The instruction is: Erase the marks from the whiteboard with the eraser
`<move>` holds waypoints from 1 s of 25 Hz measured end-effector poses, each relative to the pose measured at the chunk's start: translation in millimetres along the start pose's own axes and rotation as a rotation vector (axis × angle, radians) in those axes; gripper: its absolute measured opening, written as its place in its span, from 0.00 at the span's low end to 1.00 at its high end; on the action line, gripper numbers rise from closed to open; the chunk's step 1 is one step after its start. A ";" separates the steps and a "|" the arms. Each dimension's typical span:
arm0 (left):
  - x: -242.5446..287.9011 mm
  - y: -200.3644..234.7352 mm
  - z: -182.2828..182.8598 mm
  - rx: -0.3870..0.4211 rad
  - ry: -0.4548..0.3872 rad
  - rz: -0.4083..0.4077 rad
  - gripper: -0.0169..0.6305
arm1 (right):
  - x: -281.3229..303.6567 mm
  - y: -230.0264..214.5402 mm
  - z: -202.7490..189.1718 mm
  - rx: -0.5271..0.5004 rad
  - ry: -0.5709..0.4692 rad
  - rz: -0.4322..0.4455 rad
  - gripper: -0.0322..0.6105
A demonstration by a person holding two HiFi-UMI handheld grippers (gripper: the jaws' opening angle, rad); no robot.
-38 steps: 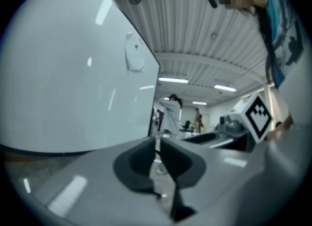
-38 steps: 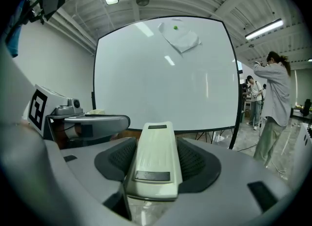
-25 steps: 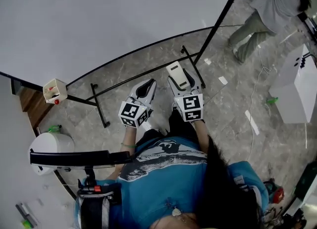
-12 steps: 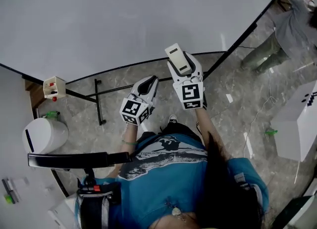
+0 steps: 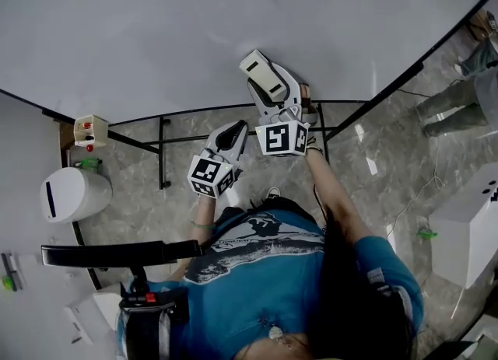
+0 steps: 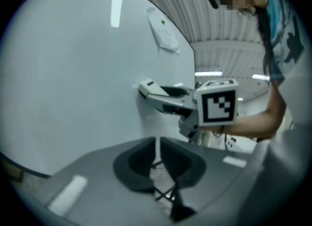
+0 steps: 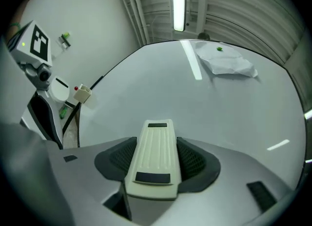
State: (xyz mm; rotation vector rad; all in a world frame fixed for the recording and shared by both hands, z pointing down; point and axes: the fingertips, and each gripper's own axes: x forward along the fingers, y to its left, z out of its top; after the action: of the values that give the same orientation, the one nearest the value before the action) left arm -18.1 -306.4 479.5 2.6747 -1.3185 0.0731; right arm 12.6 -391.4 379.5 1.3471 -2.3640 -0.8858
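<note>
Head view: locate the whiteboard [image 5: 156, 32] filling the frame from 9 through 12 to 2 o'clock, carried on a black stand [image 5: 159, 156] on the floor. Find the right gripper [image 5: 263, 86] just above frame centre, toward 12 o'clock, clamped on the eraser [image 5: 259, 69]. Confirm in the right gripper view: cream eraser body pinched between both pads, long axis pointing up the board face. Read the eraser's leading end as at or very near the lower part of the board; cannot confirm contact from any view. Find the left gripper [image 5: 232, 137] at 7 o'clock of the right one, lower and clear of the board. In the left gripper view, note pads drawn nearly together with only a thin slit between them and nothing held. Scan the board face: no pen marks discernible in any of the three views, only a sheet of paper [image 7: 228, 64] fixed near the top edge at 1 o'clock. Judge the remaining work as undetermined on that basis: either visible area already clean, or marks too faint or out of frame. Treat pickup of the eraser as complete. Treat wiping as the step in hand or about to begin.
</note>
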 end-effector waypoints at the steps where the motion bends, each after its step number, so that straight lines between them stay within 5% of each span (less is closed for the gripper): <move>1: 1.6 0.7 -0.1 -0.001 0.003 0.006 0.07 | 2.7 1.0 -1.3 -0.017 -0.001 0.009 0.46; 10: 25.5 -15.8 -21.1 0.012 0.050 -0.011 0.07 | -5.8 -33.4 -20.5 0.002 -0.013 0.021 0.46; 25: 52.6 -47.9 -17.4 0.024 0.049 -0.086 0.07 | -69.5 -250.0 -10.3 -0.009 -0.084 -0.302 0.46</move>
State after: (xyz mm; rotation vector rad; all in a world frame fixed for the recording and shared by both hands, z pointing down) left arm 52.4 -316.1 496.9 2.7272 -1.1941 0.1444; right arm 223.7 -430.7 233.5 1.7260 -2.2478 -1.0501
